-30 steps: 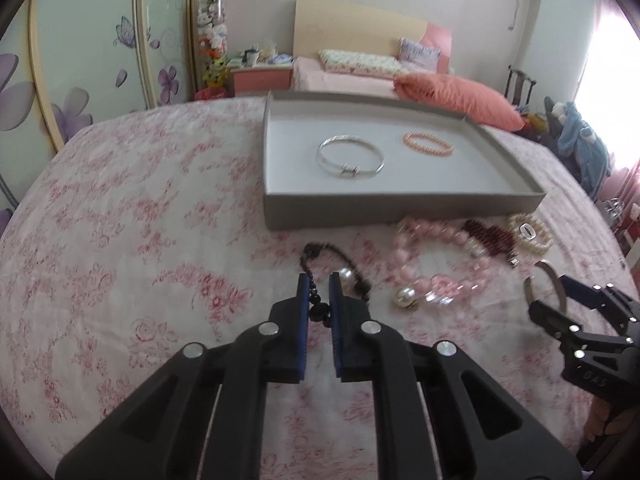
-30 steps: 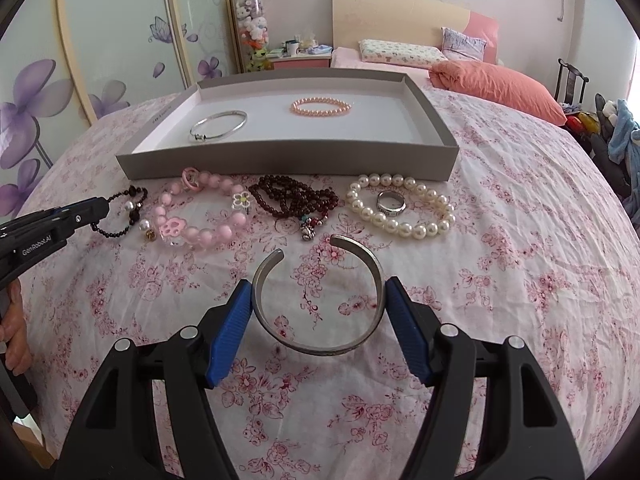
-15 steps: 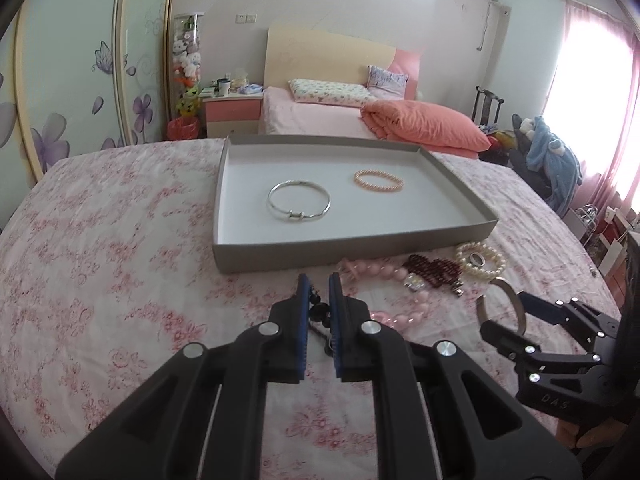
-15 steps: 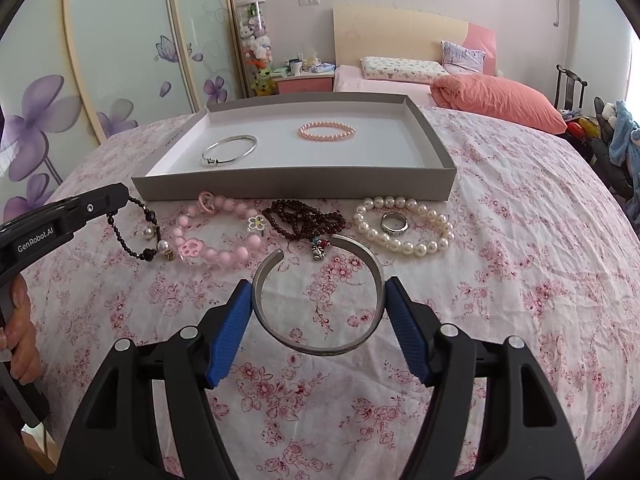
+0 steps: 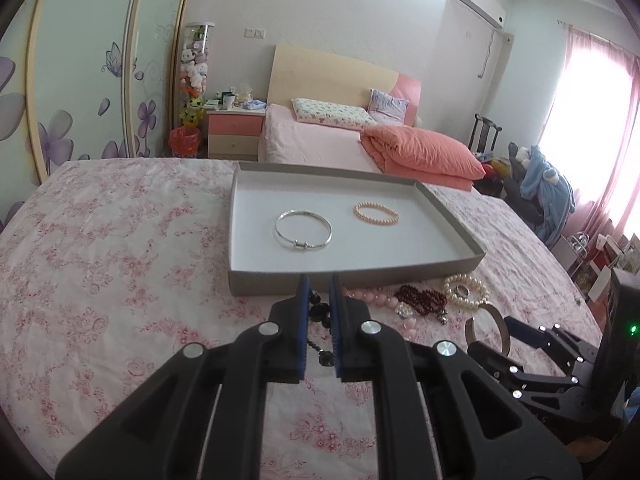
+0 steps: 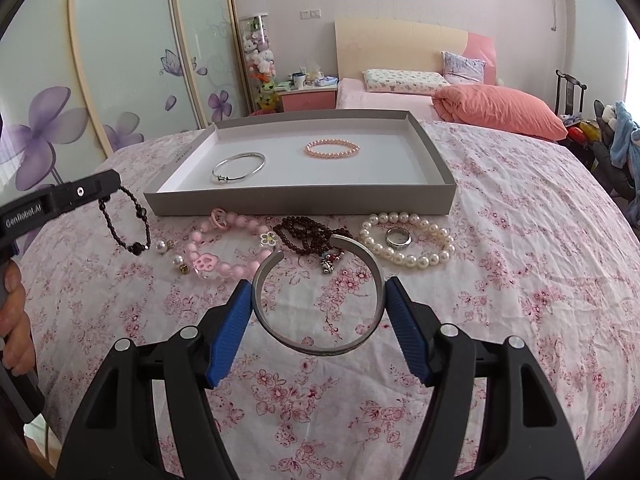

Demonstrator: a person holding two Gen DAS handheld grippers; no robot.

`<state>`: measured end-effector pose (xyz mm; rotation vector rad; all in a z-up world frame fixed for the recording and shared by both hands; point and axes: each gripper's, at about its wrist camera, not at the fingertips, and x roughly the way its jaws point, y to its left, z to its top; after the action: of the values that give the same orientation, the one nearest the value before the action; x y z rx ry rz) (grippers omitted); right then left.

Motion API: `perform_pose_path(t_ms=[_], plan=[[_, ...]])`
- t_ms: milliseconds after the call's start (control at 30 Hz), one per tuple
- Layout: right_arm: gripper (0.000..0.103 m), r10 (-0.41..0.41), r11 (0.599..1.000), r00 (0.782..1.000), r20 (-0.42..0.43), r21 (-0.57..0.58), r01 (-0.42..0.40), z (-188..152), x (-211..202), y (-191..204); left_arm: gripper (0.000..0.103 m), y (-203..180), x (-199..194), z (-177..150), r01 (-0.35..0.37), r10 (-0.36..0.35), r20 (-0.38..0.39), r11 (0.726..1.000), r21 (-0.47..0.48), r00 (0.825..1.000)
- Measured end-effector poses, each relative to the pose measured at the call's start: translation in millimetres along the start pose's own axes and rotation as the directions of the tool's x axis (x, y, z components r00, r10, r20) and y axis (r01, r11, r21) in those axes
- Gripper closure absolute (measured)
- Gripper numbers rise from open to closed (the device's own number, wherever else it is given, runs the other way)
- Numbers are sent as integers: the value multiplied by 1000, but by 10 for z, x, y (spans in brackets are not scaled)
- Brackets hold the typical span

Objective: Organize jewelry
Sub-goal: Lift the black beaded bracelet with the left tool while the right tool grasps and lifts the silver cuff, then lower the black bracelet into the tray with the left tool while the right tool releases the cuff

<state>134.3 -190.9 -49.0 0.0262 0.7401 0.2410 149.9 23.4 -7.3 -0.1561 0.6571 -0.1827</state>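
Observation:
A grey tray [image 5: 352, 273] [image 6: 296, 202] lies on the flowered bedspread and holds a thin silver bangle [image 5: 303, 229] [image 6: 239, 166] and a peach bead bracelet [image 5: 376, 214] [image 6: 332, 147]. My left gripper [image 5: 319, 290] [image 6: 106, 186] is shut on a black bead bracelet [image 5: 318, 314] [image 6: 125, 222] and holds it in the air left of the tray's front. My right gripper [image 6: 319, 300] [image 5: 486, 334] is shut on a wide silver cuff [image 6: 318, 300] [image 5: 486, 330] held above the bedspread in front of the tray.
Along the tray's front edge lie a pink bead bracelet [image 6: 224, 248], a dark red bead bracelet [image 6: 308, 236], and a white pearl bracelet [image 6: 408, 240] with a silver ring [image 6: 397, 237] inside it. Loose pearl charms [image 6: 172, 252] lie beside them. A second bed stands behind.
My left gripper has lifted the black bead bracelet off the bedspread; it now hangs in the air. My right gripper has risen with the silver cuff and moved a little toward the tray.

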Motion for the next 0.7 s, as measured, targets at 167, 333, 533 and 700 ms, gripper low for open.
perform_pose_path(t_ms=[167,333,533,700], plan=[[36,5,1000,1000,9,5,-5,3,-23,8,92,54,-68,47,-5,5,18,1000,-13,1000],[36,7,1000,1000,26,10,-7,15,-57,18,92,88,-123,68,-2,3,27,1000,-27,1000],[36,7,1000,994,107,12,-8,52,-200,62,92,30,-194,44,-10,11,44,1000,-15,999],[36,-4,1000,979,206,5,3,126,-347,123,92,-78,-269,29,-30,29,82,1000,9,996]])
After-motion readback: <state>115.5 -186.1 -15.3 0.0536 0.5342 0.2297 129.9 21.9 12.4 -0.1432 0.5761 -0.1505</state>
